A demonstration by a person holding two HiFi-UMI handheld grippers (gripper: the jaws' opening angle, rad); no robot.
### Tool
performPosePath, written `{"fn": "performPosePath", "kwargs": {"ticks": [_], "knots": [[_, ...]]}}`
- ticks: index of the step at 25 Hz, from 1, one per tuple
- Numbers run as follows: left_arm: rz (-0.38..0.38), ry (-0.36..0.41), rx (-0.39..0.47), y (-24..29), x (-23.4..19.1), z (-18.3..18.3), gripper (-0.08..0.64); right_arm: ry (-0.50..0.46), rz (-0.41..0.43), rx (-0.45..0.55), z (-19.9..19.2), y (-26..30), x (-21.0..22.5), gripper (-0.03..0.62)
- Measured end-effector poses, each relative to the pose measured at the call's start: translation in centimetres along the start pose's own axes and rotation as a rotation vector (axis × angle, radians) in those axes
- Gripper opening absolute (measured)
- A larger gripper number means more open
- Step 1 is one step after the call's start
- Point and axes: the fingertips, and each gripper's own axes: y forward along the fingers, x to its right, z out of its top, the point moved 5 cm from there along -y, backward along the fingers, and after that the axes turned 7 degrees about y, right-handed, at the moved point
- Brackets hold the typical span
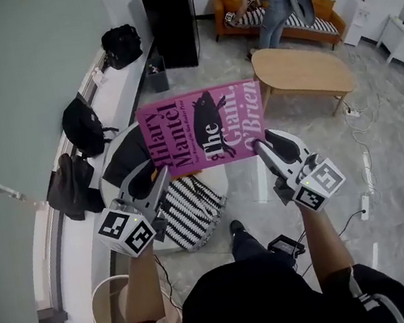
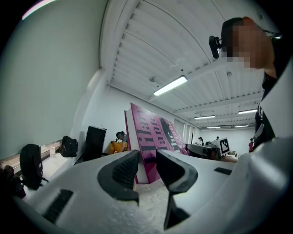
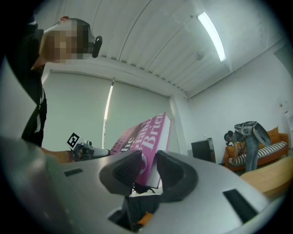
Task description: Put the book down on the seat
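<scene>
Between the fingers of the left gripper, pinched on both faces: the lower spine-side corner of the pink book. Closed on it, pads pressed against front cover and back. Same grip at the right gripper: opposite lower corner clamped between its fingers, white page edges showing just above them.

Seen from the head view, held up in the air by those two bottom corners, left gripper and right gripper slanting in from below. Front cover of the book turned toward the camera, author and title lines running sideways. Hanging above the round white seat, apart from it, not touching.

On the seat, a black cushion at the back and a black-and-white striped cushion in front.

Farther out, at left, black bags on a pale ledge along the wall. Beyond the book, a tall black cabinet, an oval wooden table and an orange sofa with a person bending over it.
</scene>
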Motion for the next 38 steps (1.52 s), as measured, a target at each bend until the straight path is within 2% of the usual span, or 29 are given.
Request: {"fn": "performPosePath", "kwargs": {"ticks": [12,21,31,38], "knots": [[0.214,-0.114,-0.132,2.2,-4.3,-5.4,0.135,0.158,0.148,-0.163,-6.3,7.6,6.8,0.118],[0.326,-0.238,-0.223,3.5,-6.5,-12.3,0.135,0.244,0.214,-0.299,-12.5,11.1,10.8,0.118],[0.406,-0.343,-0.299,3.0,-10.4,-21.8,0.135,0.33,0.24,-0.454,-23.2,14.5,13.0,0.118],[0.41,-0.392,-0.323,3.6,-13.3,-28.5,0.135,0.352,0.227,-0.541,-30.1,15.9,14.8,0.117]]}}
